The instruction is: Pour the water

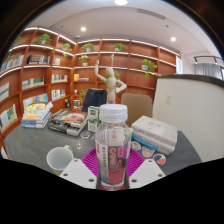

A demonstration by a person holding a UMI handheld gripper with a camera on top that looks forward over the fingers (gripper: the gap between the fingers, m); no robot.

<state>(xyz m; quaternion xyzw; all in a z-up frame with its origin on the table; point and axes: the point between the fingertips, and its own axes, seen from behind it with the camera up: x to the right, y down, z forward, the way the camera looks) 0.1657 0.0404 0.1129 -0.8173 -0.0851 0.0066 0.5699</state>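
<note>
Water bottle (113,143) is the thing of this task, and we see it standing upright between the two fingers of the gripper (113,172), very close to the camera, with its white cap (113,112) on top. Starting from the largest things, we see behind everything a long wall of wooden bookshelves (60,70) with lit shelves, books and some green plants on the upper levels. In front of the shelves stands a person (110,86) in light clothes. To the right side there is a big pale board or screen (190,108), and we cannot tell exactly what it is. The grey table (35,148) carries all the near objects. On it, beyond the bottle to the right, lies a flat white box (153,132). To the left and farther back we see a stack of books (38,115) and a darker book or tray (69,121) beside it. Nearer, just to the left of the bottle, stands a white cup (60,158), well apart from the fingers. The pink pads (93,160) of the fingers come close to the bottle at both sides and seem to press on its clear body, so the fingers are narrow and appear to hold it. Some small colourful things (150,152) lie at the right of the bottle, too small for us to name.
</note>
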